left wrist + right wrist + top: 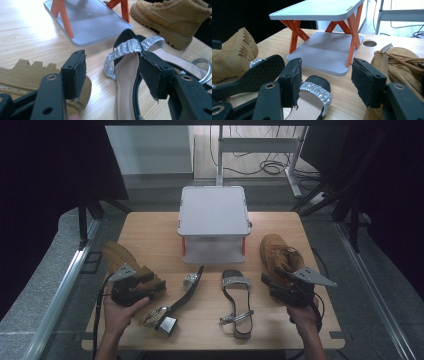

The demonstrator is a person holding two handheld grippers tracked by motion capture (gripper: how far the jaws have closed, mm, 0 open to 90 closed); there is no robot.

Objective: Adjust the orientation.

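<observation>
Left boot: tan, lying on its side at the left edge of the surface, tread toward the middle.
Left gripper: held in the left hand just over the fallen boot; fingers spread apart, gripping nothing.
Left sandal: black, tipped on its side, sole showing, silver strap at the toe, buckle end toward the near edge; just right of the left gripper.
Rack: two-tier grey stand with orange legs, centre back of the surface, nothing on either tier.
Right sandal: black, upright on its sole, silver strap across the toe, lying in front of the rack.
Right gripper: held in the right hand, close against the right boot; fingers wide apart, holding nothing.
Right boot: tan, standing upright at the right side, laces visible.
</observation>
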